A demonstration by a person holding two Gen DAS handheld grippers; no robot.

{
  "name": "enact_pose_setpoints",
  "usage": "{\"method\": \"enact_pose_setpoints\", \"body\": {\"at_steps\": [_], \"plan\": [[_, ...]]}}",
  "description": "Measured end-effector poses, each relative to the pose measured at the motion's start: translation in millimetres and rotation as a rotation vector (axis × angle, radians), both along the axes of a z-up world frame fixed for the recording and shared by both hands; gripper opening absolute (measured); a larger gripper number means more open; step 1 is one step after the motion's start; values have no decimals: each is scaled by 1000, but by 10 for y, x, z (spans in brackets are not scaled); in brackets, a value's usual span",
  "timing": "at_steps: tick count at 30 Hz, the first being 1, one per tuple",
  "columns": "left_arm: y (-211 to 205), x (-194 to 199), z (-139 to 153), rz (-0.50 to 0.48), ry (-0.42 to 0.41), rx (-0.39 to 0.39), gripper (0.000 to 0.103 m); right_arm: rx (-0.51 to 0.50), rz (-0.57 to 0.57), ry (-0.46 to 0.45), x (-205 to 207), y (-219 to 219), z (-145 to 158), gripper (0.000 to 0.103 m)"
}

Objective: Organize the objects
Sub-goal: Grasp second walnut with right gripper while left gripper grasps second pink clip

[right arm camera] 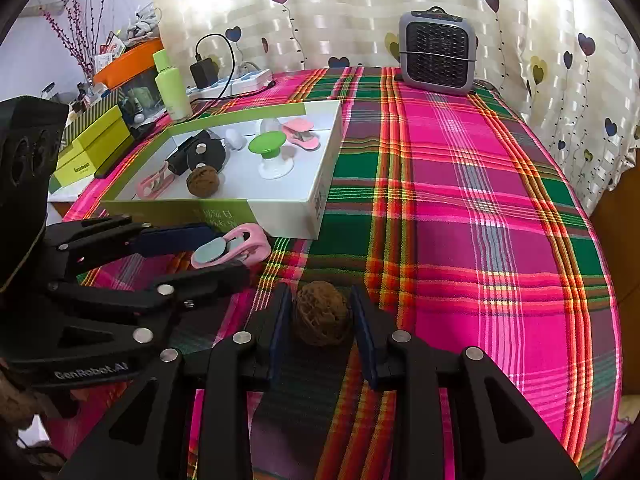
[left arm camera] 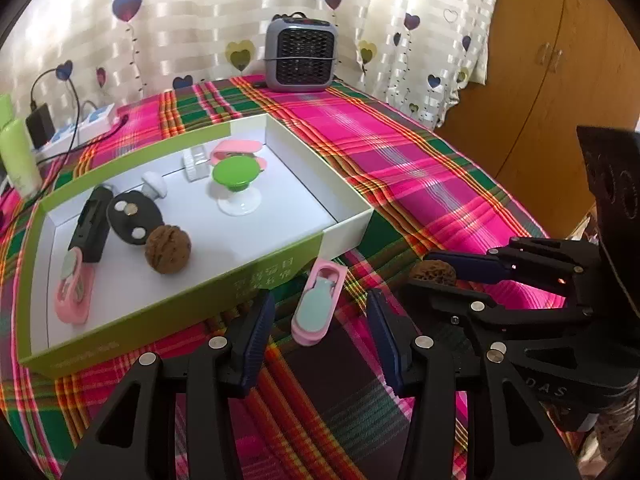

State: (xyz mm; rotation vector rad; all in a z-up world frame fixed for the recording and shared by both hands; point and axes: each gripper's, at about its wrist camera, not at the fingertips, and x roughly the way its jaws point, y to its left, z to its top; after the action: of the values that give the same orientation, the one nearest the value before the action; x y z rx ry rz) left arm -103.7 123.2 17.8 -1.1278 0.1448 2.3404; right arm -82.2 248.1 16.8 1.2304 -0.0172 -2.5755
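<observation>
We are at the pick-up step for the last two loose things, both lying on the plaid worktop (right arm camera: 460,208) just in front of the open box (left arm camera: 280,258); the left hand-held gripper (left arm camera: 320,340) stands half open astride the pink clip (left arm camera: 316,308), pads not visibly pressing it, while the right hand-held gripper (right arm camera: 320,328) is narrowed around the wrinkled walnut (right arm camera: 320,312), pads at or very near its sides (whether they truly bite we cannot tell); next, we judge, each must close firmly, lift above the box's near wall and carry inward; inside, a smoother walnut (left arm camera: 168,250), a green-topped stand (left arm camera: 234,184) and dark pieces crowd the left and middle, leaving bare floor toward the right corner; the two grippers sit close together, so lifting one at a time looks safer
</observation>
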Motion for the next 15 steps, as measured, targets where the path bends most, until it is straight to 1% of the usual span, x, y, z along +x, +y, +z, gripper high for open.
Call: {"method": "enact_pose_setpoints", "body": {"at_steps": [5,8,10,15], "plan": [[48,-46,-27,0,-12,0,44,10,-1,2,10,14,3,32],[86,-46,-40,-9,-7,-10,38,17,-3,4,19,25,5,32],[106,-61,-42,-3,1,-23,30,12,-5,2,17,39,5,32],[112,-83,-41,1,1,-25,24,13,-5,2,17,43,5,32]]}}
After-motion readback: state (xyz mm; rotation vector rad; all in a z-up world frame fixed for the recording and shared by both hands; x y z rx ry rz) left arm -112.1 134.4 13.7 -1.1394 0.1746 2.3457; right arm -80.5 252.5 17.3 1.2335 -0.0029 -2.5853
